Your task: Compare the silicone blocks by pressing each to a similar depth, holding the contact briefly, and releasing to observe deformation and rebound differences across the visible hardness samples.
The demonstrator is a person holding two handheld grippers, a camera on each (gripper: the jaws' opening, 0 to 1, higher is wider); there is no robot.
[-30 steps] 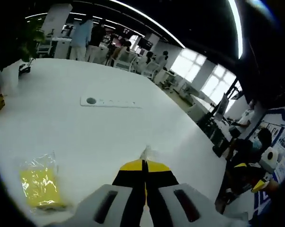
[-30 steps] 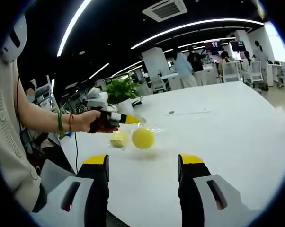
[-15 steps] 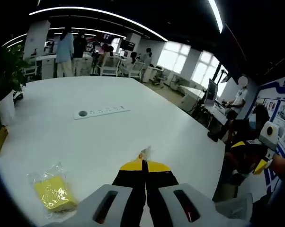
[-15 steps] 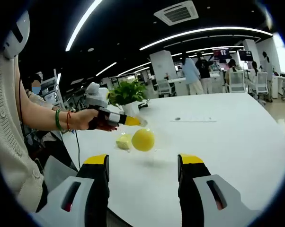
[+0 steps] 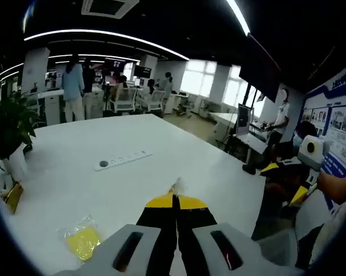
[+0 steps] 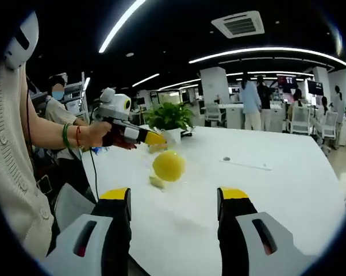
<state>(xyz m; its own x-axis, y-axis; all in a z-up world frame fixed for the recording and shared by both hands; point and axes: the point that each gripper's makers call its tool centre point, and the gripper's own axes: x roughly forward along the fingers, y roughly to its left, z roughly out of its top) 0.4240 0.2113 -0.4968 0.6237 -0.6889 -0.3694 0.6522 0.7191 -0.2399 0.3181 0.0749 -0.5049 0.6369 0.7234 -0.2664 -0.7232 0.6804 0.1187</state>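
My left gripper [image 5: 175,198] is shut, with a scrap of clear plastic [image 5: 176,185] sticking out at its tips. In the right gripper view a hand holds that left gripper [image 6: 160,138] above the white table [image 6: 288,190]. Below its tips hangs a round yellow silicone sample [image 6: 168,165] in a clear bag. A second yellow block [image 5: 84,241] in its own clear bag lies on the table, also visible as a yellow block [image 6: 157,181] under the hanging one. My right gripper [image 6: 175,196] is open and holds nothing, nearer the camera than both samples.
A white power strip [image 5: 122,160] lies mid-table. A potted plant [image 6: 170,117] stands at the far end, with a small brown object [image 5: 13,196] near it. The table edge [image 5: 250,190] drops off to the right. People stand and sit in the office behind.
Both views have tilted and shifted. The left gripper has risen with the bagged round sample, which now hangs clear above the block on the table. The right gripper stays open.
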